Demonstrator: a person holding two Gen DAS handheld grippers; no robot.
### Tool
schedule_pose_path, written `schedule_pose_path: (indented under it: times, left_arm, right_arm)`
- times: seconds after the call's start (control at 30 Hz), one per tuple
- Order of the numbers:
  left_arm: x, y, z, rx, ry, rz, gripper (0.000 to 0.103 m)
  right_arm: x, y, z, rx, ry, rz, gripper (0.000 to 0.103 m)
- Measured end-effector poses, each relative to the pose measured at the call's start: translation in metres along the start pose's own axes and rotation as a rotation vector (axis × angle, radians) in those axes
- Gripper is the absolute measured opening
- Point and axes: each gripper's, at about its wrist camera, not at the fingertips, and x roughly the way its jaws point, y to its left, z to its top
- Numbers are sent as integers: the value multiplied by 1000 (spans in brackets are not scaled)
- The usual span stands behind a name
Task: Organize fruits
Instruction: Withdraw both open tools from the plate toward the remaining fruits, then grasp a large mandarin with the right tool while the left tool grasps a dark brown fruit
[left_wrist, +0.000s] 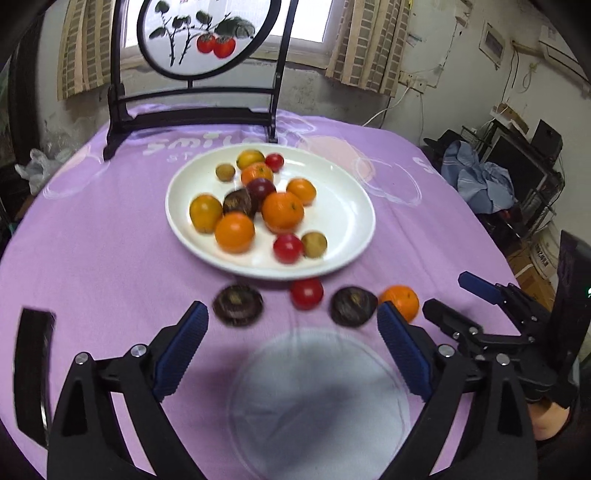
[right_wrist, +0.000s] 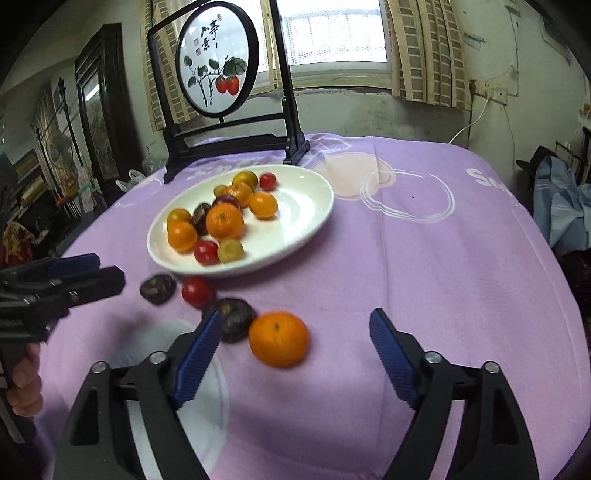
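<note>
- A lived-in home room: round table under a purple printed cloth (right_wrist: 424, 258), beige patterned curtains (right_wrist: 424, 51) beside a window.
- Black-framed round painted screen (right_wrist: 216, 59), dark wooden cabinet (right_wrist: 99, 103), rumpled blue clothes (left_wrist: 480, 177).

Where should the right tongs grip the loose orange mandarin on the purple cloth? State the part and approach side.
Grip the round orange mandarin across its widest middle, one finger on each flank. Come from the near side, straight along the open right tongs: it already lies between the fingers, stem dimple up. Keep the left finger clear of the dark brown wrinkled fruit that sits close against the mandarin's left.
</note>
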Motion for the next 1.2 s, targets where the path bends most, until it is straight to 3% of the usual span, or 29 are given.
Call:
schedule_pose_path:
  times: [0.13, 0.33, 0.5, 0.63, 1.0, 1.1, 1.2]
  left_arm:
    - [6, 2, -14, 11, -4, 43, 91]
    - [18, 15, -21, -27, 49, -11, 91]
    - [15, 11, -24, 4, 39, -5, 91]
    - [16, 15, -23, -28, 60, -31, 91]
    - [19, 21, -21, -48, 67, -15, 91]
    - [21, 19, -22, -39, 73, -14, 91]
    - [23, 18, -23, -28, 75, 2, 91]
  right_arm:
    - [-2, 4, -20, -13, 48, 12, 84]
    - [1, 14, -33, -30, 78, 5, 85]
    - [6, 16, -34, -32, 99, -14, 85]
    - [15, 19, -29, -57, 128, -35, 85]
    - [51, 26, -6, -92, 188, -51, 84]
    - [54, 27, -2, -87, 188, -28, 76]
    - [54, 28, 0, -92, 183, -16, 59]
